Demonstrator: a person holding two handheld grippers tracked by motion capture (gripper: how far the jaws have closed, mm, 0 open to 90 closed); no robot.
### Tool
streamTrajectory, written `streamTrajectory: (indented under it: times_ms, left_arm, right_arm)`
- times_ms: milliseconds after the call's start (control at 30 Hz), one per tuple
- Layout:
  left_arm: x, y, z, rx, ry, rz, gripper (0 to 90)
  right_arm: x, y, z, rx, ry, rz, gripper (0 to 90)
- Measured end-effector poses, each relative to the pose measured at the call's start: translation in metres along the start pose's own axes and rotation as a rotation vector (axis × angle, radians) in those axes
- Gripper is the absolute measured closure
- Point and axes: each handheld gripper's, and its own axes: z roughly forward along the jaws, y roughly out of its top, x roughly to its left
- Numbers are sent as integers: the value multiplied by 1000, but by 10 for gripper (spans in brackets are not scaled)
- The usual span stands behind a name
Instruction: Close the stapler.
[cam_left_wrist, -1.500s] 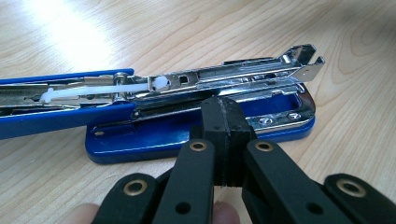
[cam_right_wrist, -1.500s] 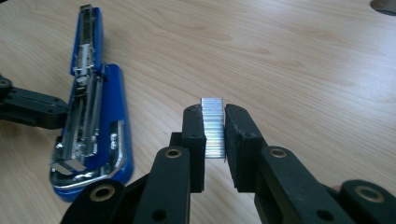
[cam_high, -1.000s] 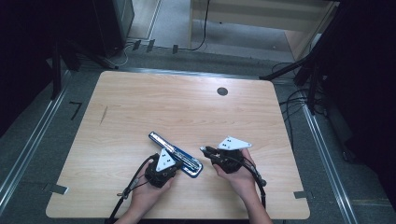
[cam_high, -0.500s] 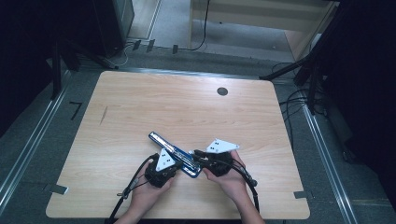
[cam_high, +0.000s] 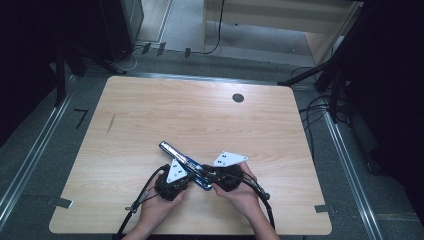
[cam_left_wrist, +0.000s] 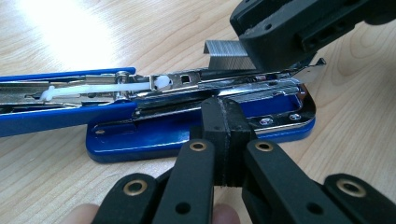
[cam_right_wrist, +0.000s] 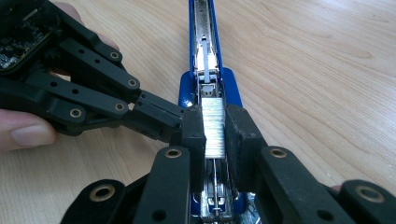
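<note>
**Right gripper view: staples held over the open stapler**

Right gripper view: a staple strip (cam_right_wrist: 214, 127) is gripped between the right gripper's (cam_right_wrist: 215, 135) fingers, directly above the channel of the stapler (cam_right_wrist: 208, 56), which lies opened on the desk (cam_high: 200, 115). The left gripper (cam_left_wrist: 228, 140) is closed, its fingers pressed against the stapler's base. Loading seems nearly done: seating the strip and closing the cover are judged to remain.

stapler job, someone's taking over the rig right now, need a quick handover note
Right gripper: shut on the strip of staples, held just above the stapler's open magazine channel.
Left gripper: jaws closed, pressed against the stapler base, seemingly steadying it.
Stapler lies opened flat near the front edge of the table.
Done: stapler opened, strip picked up and lined up.
Left: seat the strip, let go, close the stapler.
</note>
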Motion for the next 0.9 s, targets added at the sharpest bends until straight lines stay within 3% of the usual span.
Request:
streamTrajectory:
  times_ms: [900]
  left_arm:
    - [1,0,0,-1,-2,-10,900]
  right_arm:
    - [-4,-2,2,40,8,-12,802]
